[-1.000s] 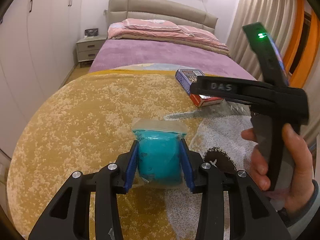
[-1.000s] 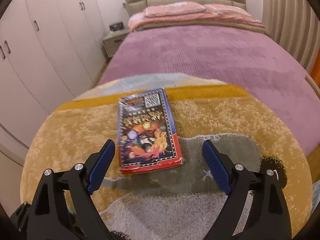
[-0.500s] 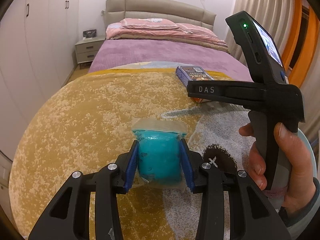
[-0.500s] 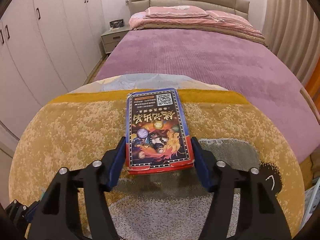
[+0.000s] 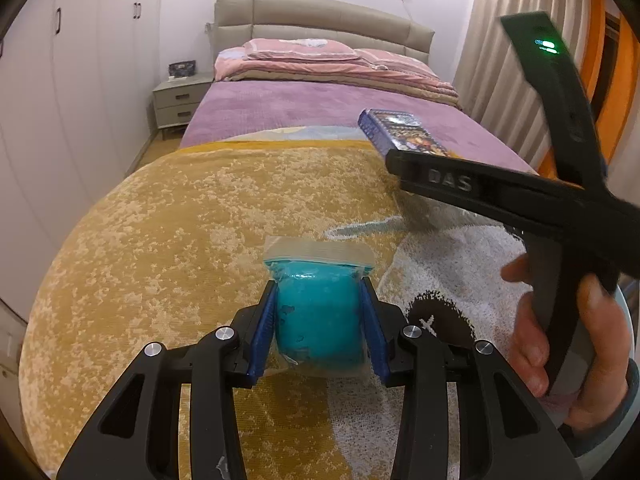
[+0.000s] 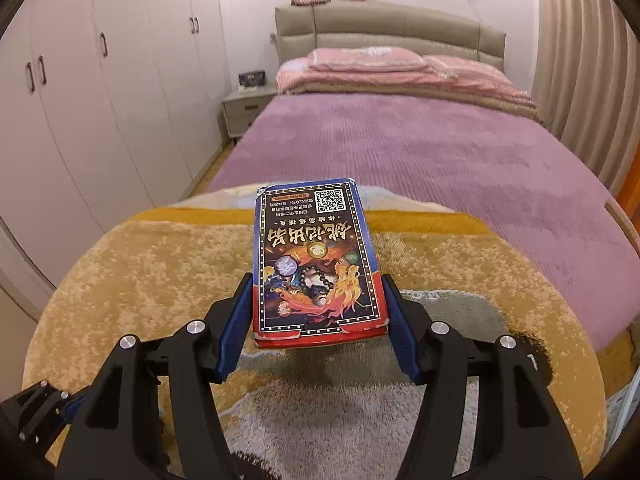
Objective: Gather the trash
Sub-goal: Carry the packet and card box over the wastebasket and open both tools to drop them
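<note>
Yellow-patterned blanket covers the near end of the bed. Left gripper is clamped on a clear bag containing turquoise material, above the blanket. Right gripper grips a printed card box by its sides; only the left view shows the hand holding it.

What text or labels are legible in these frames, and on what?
"DAS": raised letters on the side of the right gripper, seen from the left wrist view.
QR code: on the top face of the card box that the right gripper holds.
Large gold Chinese characters on the box face, upside down in this view: too stylized to read reliably.
Small Chinese lines beside the QR code: too small to read.
Blue bag in the left gripper: no text visible.
</note>
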A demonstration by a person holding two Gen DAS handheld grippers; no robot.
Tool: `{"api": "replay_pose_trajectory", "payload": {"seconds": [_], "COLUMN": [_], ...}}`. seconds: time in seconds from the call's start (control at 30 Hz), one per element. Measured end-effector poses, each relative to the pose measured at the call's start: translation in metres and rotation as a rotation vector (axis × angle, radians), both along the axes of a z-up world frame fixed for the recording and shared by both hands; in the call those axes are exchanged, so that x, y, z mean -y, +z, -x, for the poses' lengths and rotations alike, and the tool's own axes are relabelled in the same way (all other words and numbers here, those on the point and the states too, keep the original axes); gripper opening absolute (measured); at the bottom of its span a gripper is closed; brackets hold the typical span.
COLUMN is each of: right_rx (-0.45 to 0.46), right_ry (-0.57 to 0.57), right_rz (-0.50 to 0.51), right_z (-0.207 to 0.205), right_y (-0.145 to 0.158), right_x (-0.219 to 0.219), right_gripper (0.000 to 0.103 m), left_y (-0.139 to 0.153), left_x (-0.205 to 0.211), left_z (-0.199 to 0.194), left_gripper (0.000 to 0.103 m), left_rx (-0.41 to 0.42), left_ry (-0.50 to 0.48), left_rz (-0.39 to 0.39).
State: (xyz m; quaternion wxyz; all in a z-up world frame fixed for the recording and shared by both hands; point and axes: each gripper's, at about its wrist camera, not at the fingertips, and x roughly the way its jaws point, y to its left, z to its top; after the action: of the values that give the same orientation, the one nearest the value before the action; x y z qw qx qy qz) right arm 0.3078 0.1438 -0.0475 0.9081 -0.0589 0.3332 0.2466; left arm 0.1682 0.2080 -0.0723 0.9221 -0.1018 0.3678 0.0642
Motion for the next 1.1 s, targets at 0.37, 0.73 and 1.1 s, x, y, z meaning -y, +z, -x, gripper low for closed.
{"api": "replay_pose_trajectory", "payload": {"seconds": [0.37, 0.73, 1.1], "right_rx": [-0.028, 0.042, 0.031], "right_ry": [-0.040, -0.198, -0.458], "right_rz": [-0.118, -0.233, -0.283], "right_z": [0.058, 0.110, 0.130], "right_y": [0.014, 0.046, 0.035], "right_x": [0.084, 0.215, 0.350], "right_gripper": [0.058, 0.058, 0.058], "left_y": [0.025, 0.058, 0.075], "left_x": [0.026, 0.106, 0.221], "left_z": [0.024, 0.027, 0.008], "left_gripper": [0.038, 0.038, 0.038], "left_rx": [0.093, 0.135, 0.140], "left_ry": [-0.144, -0.308, -0.495], "left_rz": [0.061, 0.056, 0.010]}}
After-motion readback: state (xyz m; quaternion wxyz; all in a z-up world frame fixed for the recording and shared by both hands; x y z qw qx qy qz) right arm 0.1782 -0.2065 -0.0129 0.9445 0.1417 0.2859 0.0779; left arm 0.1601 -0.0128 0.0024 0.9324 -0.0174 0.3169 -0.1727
